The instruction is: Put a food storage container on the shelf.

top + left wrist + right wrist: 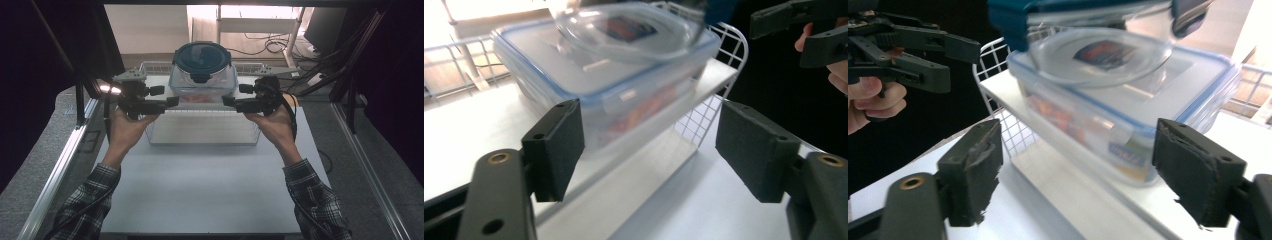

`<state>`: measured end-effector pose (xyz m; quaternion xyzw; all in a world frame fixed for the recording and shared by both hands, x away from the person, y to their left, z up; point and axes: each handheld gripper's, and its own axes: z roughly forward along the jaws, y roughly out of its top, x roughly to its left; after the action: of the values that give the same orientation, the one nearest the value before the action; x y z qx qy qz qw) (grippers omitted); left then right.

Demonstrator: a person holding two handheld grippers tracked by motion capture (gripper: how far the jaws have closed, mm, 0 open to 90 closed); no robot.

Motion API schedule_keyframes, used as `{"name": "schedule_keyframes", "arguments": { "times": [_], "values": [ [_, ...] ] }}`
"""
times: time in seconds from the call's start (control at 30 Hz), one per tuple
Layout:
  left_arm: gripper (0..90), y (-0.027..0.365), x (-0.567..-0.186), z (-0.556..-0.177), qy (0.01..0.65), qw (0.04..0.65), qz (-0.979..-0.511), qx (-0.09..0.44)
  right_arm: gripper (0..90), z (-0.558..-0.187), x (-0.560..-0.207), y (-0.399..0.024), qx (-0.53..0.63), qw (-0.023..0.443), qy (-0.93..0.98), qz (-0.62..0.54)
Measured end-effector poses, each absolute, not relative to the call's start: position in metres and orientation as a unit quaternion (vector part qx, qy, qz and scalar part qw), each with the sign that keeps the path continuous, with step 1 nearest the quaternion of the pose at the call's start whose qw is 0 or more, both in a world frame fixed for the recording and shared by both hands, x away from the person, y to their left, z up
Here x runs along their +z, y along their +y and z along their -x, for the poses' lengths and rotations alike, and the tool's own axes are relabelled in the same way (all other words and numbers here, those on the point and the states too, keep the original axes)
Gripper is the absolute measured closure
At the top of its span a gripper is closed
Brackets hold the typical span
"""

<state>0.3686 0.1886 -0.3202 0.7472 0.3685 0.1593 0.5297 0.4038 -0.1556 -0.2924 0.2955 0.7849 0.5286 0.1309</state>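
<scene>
Stack placement appears done: round clear plastic container w/ dark blue clip lid sits on top of rectangular clear food box w/ blue-rimmed lid, which rests on white wire shelf rack at rear of table. Left gripper and right gripper flank the box, jaws wide apart, nothing held, pads clear of it. Remaining, by my judgement: withdraw both hands; stack looks upright.

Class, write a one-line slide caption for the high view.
Two open tools, left tool and right tool, flank a round container stacked on a rectangular box.
</scene>
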Motion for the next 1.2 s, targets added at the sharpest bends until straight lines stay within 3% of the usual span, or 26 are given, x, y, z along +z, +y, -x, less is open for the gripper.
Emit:
{"name": "schedule_keyframes", "arguments": {
  "times": [0.13, 0.4, 1.2],
  "values": [
    [19.1, 0.184, -0.331, -0.361, 0.364, 0.521, -0.756, 0.159, 13.7, -0.395, -0.3, -0.156, 0.533, 0.123, 0.786, -0.287],
    [13.3, 0.179, -0.351, -0.343, 0.357, 0.515, -0.765, 0.151, 7.2, -0.38, -0.321, -0.159, 0.515, 0.125, 0.801, -0.278],
    [10.4, 0.167, -0.422, -0.296, 0.358, 0.499, -0.778, 0.135, 0.1, -0.342, -0.391, -0.171, 0.492, 0.128, 0.818, -0.27]
  ]
}}
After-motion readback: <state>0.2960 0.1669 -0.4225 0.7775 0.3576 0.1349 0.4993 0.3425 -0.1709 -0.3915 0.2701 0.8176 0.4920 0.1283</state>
